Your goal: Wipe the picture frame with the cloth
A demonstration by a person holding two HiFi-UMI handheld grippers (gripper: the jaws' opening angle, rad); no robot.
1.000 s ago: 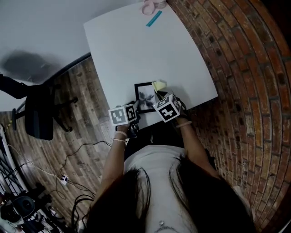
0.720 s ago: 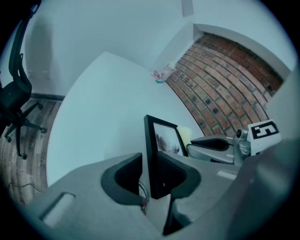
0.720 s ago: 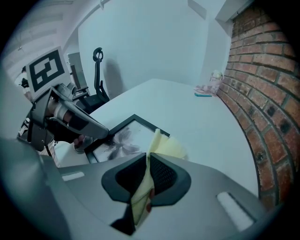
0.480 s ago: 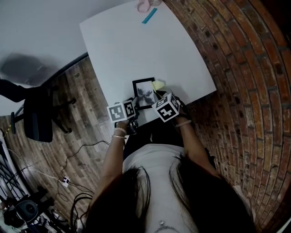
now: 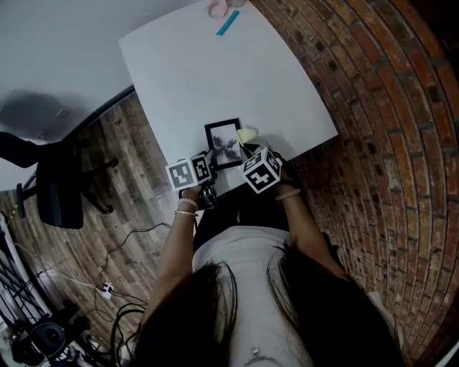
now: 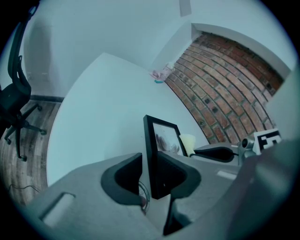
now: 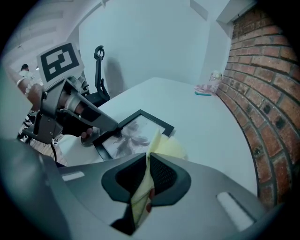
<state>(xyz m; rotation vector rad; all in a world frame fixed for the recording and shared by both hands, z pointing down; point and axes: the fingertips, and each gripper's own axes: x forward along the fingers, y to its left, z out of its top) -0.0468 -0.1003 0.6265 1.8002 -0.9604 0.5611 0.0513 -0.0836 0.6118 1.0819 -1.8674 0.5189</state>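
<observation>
A black picture frame [image 5: 224, 142] with a grey flower print lies near the front edge of the white table [image 5: 215, 79]. My left gripper [image 5: 210, 163] is shut on the frame's near left edge; in the left gripper view that edge [image 6: 151, 140] stands between the jaws of the left gripper [image 6: 152, 173]. My right gripper [image 5: 248, 149] is shut on a pale yellow cloth [image 5: 247, 135], which rests at the frame's right side. In the right gripper view the cloth [image 7: 161, 147] runs up from the right gripper [image 7: 149, 178] onto the frame [image 7: 136, 133].
A teal strip [image 5: 226, 23] and a pink object [image 5: 224, 7] lie at the table's far end. Red brick [image 5: 387, 143] runs along the right side. A black office chair [image 5: 61, 186] stands on the wooden floor to the left.
The right gripper with the cloth has slid a little toward the frame's near right side, so more of the frame shows. The left gripper keeps its place on the frame.
</observation>
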